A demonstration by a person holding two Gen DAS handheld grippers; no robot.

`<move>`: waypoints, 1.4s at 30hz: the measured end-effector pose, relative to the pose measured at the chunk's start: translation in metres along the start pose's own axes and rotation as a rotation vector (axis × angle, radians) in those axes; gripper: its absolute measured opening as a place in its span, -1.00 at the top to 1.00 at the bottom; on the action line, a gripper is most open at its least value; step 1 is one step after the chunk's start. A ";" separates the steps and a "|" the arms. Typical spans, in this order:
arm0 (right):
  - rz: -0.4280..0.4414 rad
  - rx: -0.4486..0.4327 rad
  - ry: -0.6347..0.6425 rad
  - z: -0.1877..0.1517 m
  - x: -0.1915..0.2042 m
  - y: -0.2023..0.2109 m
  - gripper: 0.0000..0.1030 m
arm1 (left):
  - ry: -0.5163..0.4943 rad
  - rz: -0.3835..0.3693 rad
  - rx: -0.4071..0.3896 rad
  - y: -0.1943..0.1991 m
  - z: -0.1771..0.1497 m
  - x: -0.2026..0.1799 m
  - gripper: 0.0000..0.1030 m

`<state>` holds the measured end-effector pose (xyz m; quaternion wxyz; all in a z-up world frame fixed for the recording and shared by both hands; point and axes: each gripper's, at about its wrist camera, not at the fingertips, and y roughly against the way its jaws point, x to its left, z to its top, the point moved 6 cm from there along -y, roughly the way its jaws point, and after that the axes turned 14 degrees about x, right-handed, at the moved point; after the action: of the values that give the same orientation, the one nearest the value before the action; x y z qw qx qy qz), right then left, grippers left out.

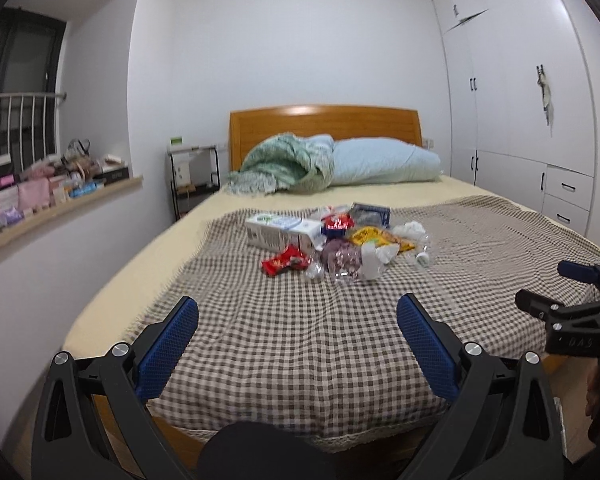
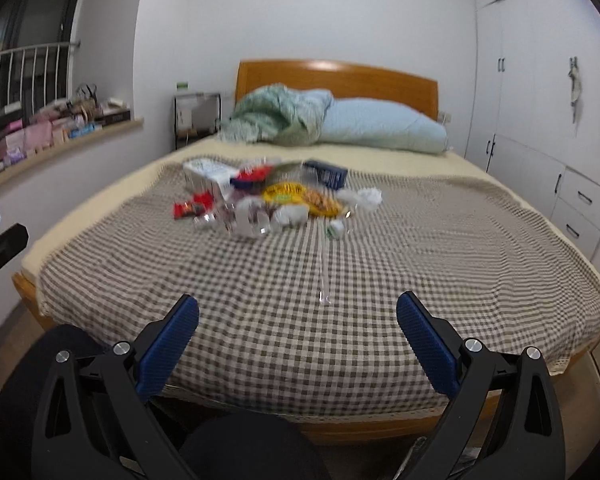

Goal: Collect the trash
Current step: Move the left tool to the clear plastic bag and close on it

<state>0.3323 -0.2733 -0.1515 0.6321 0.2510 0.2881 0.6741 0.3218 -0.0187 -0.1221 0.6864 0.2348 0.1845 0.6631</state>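
hard to make out: the right wrist view is smeared with blur, so the trash pile (image 2: 276,196) reads as colour patches only; print on the wrappers is unreadable in both views.
cut off: the right gripper (image 1: 540,288) shows in the left wrist view only as its fingertips and black frame poking in at the right edge; the left gripper shows in the right wrist view as a sliver at the left edge.
hidden: a dark rounded shape sits bottom centre in both views and covers the foot of the bed (image 1: 112,280).
left gripper (image 1: 298,344): held level near the foot of the bed, pointing at the headboard, blue pads spread wide, nothing between them.
right gripper (image 2: 298,344): same pose, just beside the left one, fingers wide apart and empty.
trash pile (image 1: 336,240): mid-bed on the checked blanket (image 1: 300,340), well apart from both grippers.
in the pile: white carton (image 1: 280,230), red wrapper (image 1: 284,262), yellow packet (image 1: 380,238), crumpled clear plastic (image 1: 342,266).
behind: green blanket (image 1: 284,168) and pale blue pillow (image 1: 384,160) against the wooden headboard (image 1: 324,124).
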 end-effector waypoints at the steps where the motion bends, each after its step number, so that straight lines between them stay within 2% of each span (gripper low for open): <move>1: 0.002 0.017 -0.006 0.002 0.000 -0.007 -0.84 | 0.005 -0.005 0.016 -0.013 0.002 0.000 -0.86; 4: 0.030 0.065 -0.022 0.012 -0.004 -0.034 -0.84 | 0.016 -0.016 0.051 -0.040 0.008 0.001 -0.86; 8: 0.030 0.079 -0.011 0.027 -0.007 -0.057 -0.84 | 0.032 -0.022 0.084 -0.076 0.021 0.007 -0.86; 15: 0.028 0.056 -0.002 0.071 -0.013 -0.098 -0.84 | 0.056 -0.019 0.098 -0.134 0.047 0.018 -0.86; 21: 0.054 0.048 0.004 0.096 -0.013 -0.127 -0.84 | 0.042 -0.029 0.107 -0.184 0.062 0.018 -0.86; 24: 0.068 0.045 0.011 0.106 -0.013 -0.143 -0.84 | 0.029 -0.037 0.145 -0.213 0.069 0.018 -0.86; 27: 0.087 0.047 -0.003 0.116 -0.014 -0.160 -0.84 | 0.050 -0.073 0.250 -0.251 0.075 0.023 -0.55; 28: 0.102 0.049 -0.007 0.119 -0.015 -0.166 -0.84 | 0.064 -0.113 0.265 -0.262 0.079 0.024 -0.49; 30: 0.113 0.048 -0.008 0.125 -0.014 -0.176 -0.84 | 0.062 -0.185 0.276 -0.279 0.086 0.020 -0.48; 33: 0.136 0.048 -0.012 0.136 -0.011 -0.191 -0.84 | 0.064 -0.254 0.383 -0.318 0.089 0.013 -0.45; 34: 0.144 0.044 -0.015 0.142 -0.012 -0.197 -0.84 | 0.092 -0.266 0.426 -0.332 0.089 0.014 -0.31; 36: 0.154 0.042 -0.026 0.152 -0.013 -0.208 -0.53 | 0.120 -0.299 0.461 -0.349 0.091 0.013 -0.21; 37: 0.166 0.059 -0.047 0.157 -0.016 -0.219 -0.26 | 0.121 -0.310 0.470 -0.356 0.093 0.011 -0.19; 39: 0.185 0.093 -0.079 0.161 -0.021 -0.234 -0.22 | 0.106 -0.315 0.483 -0.366 0.095 0.006 -0.17; 42: 0.218 0.143 -0.100 0.167 -0.023 -0.260 -0.22 | 0.076 -0.326 0.521 -0.378 0.093 -0.004 0.10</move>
<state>0.6353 -0.2749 -0.2160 0.5490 0.3585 0.2746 0.7033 0.6855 -0.0338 -0.2608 0.6932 0.3449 0.4091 0.4829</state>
